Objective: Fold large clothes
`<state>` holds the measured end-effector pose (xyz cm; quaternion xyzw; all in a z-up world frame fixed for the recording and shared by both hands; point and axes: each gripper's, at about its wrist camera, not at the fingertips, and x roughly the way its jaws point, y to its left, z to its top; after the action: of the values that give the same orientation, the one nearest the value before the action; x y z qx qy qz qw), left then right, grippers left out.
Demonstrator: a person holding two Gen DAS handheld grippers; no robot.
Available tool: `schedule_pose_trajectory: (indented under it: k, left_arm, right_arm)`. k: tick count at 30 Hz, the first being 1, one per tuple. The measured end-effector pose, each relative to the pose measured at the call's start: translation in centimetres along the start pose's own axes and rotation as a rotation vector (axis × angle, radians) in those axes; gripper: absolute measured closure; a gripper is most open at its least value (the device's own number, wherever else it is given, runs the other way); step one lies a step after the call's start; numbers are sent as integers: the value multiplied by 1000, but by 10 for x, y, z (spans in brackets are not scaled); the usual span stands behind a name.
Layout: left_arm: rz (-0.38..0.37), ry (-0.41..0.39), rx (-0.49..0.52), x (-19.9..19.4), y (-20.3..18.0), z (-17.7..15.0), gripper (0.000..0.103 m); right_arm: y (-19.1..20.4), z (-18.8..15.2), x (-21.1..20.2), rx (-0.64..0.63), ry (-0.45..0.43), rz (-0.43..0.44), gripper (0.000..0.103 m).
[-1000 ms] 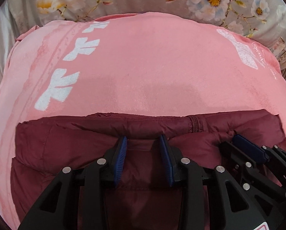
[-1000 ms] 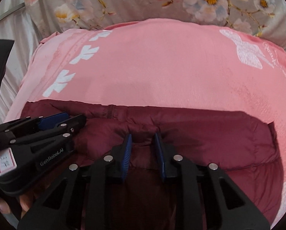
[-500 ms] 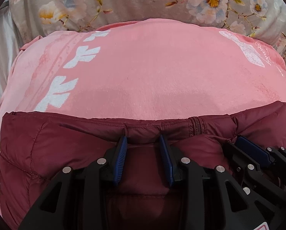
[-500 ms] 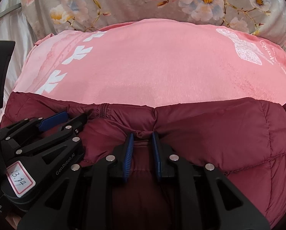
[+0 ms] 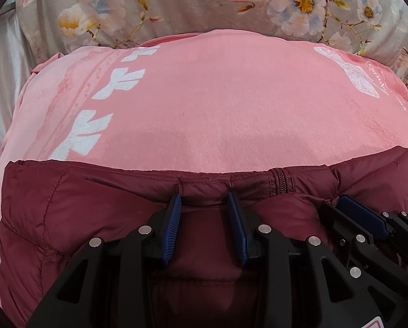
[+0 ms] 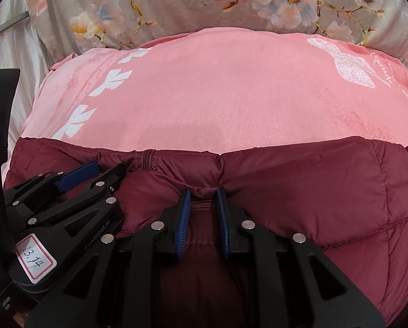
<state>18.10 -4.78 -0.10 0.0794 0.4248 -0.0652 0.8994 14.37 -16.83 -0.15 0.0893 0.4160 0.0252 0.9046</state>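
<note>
A maroon quilted jacket [image 5: 67,205] lies across the near part of a pink blanket [image 5: 217,95]. Its stitched front edge with the zipper [image 5: 280,183] runs straight across the view. My left gripper [image 5: 204,195] is shut on a fold of this edge, left of the zipper. The right gripper [image 5: 349,205] shows at the right of the left wrist view. In the right wrist view the right gripper [image 6: 203,191] is shut on a bunched fold of the jacket [image 6: 327,191], right of the zipper [image 6: 146,161]. The left gripper [image 6: 94,172] sits close beside it on the left.
The pink blanket [image 6: 217,87] with white prints covers the surface beyond the jacket. A grey floral bedspread [image 5: 190,2] lies behind it. White cloth [image 5: 1,68] hangs at the far left.
The jacket's front edge has moved away from me over the pink blanket and spread wider to both sides. The right jaws have drawn slightly closer together on the fold.
</note>
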Motion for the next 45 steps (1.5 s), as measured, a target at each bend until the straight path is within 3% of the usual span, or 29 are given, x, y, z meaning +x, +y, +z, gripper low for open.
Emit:
schedule_pose_trajectory:
  k: [14, 17, 20, 22, 26, 29, 31, 45]
  left_arm:
    - [10, -7, 4, 0, 0, 2, 69]
    - [-98, 0, -82, -8, 27, 5, 69]
    - [-83, 8, -161, -39, 67, 6, 77]
    - [-70, -8, -177, -67, 82, 1, 77]
    - [-63, -12, -98, -94, 61, -24, 77]
    - [-62, 27, -51, -80, 37, -48, 77]
    - [-13, -7, -32, -76, 30, -60, 76]
    - [28, -56, -7, -66, 24, -73, 76]
  right_arm:
    - [-5, 1, -1, 32, -11, 27, 85]
    - [-23, 0, -19, 117, -65, 21, 85]
    - [-29, -8, -55, 147, -103, -26, 81]
    - [-20, -19, -75, 140, -94, 31, 81]
    - [13, -42, -77, 77, -62, 77, 81]
    - [31, -56, -69, 22, -58, 18, 81]
    - [36, -61, -68, -6, -68, -9, 81]
    - [41, -71, -56, -48, -52, -55, 81]
